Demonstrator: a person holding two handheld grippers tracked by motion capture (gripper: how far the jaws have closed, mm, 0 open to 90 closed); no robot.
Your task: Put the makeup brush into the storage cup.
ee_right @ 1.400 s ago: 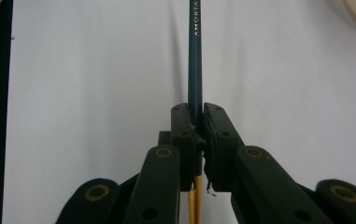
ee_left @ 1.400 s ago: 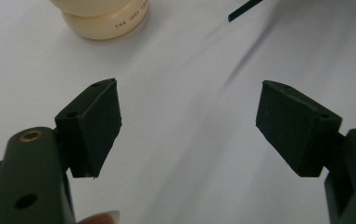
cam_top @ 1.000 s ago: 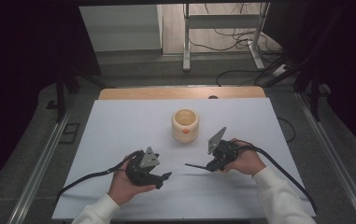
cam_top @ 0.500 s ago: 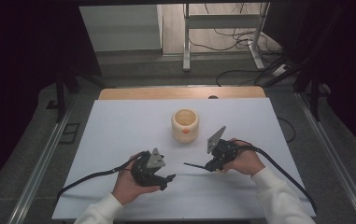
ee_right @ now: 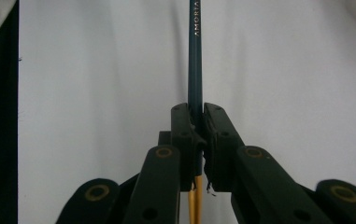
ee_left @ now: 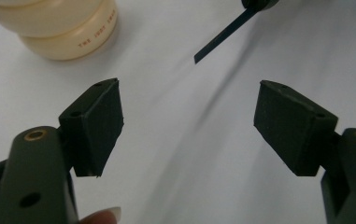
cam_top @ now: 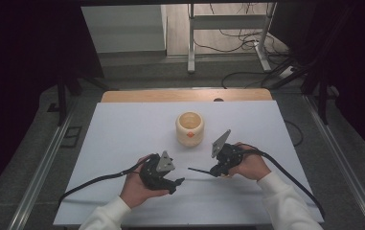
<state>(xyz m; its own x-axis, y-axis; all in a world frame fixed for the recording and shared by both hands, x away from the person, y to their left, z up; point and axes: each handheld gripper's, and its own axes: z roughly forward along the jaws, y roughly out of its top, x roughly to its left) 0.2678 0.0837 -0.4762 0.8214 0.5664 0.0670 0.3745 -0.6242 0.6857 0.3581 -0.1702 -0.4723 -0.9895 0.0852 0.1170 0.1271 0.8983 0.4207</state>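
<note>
A cream round pot (cam_top: 189, 128) stands open-topped in the middle of the white table (cam_top: 122, 129). My right gripper (cam_top: 216, 171) is shut on a dark blue pencil (cam_top: 199, 170) that sticks out to the left, low over the table. In the right gripper view the pencil (ee_right: 195, 56) runs straight up from between the closed pads (ee_right: 183, 140). My left gripper (cam_top: 179, 182) sits at the front left, jaws wide apart with nothing between them. The left gripper view has the pot (ee_left: 54, 23) at upper left and the pencil's end (ee_left: 222, 35) at the top.
A wooden strip (cam_top: 185, 95) borders the table's far edge. Cables (cam_top: 89, 181) trail from both grippers toward the table's front corners. A metal stand and floor cables (cam_top: 228, 28) lie beyond the table.
My left hand and gripper have slid slightly to the right, closer to the pencil's tip. The right gripper and pencil have stayed put.
</note>
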